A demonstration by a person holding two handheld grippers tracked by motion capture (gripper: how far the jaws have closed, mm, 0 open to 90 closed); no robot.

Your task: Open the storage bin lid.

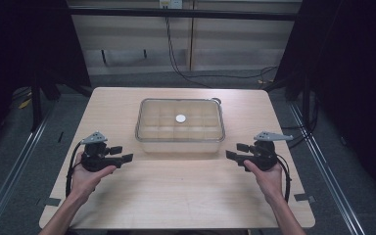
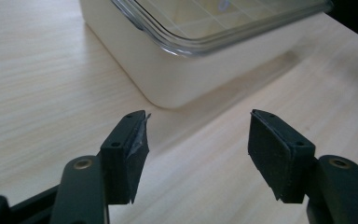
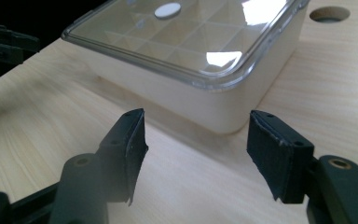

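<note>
Clear-lidded compartment box [image 1: 180,126], contents hazy, perhaps one white disc [image 1: 180,118]; both hand-held grippers [image 1: 120,154] [image 1: 236,151] wide, empty.

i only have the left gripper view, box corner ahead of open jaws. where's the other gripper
Observer: The right gripper is held at the box's opposite near corner, jaws open and holding nothing.
Operator: anything on the lid
Observer: A small white disc sits near the lid's middle.
Operator: table have anything else
Observer: A round hole in the tabletop, just past the box's far right corner.
</note>
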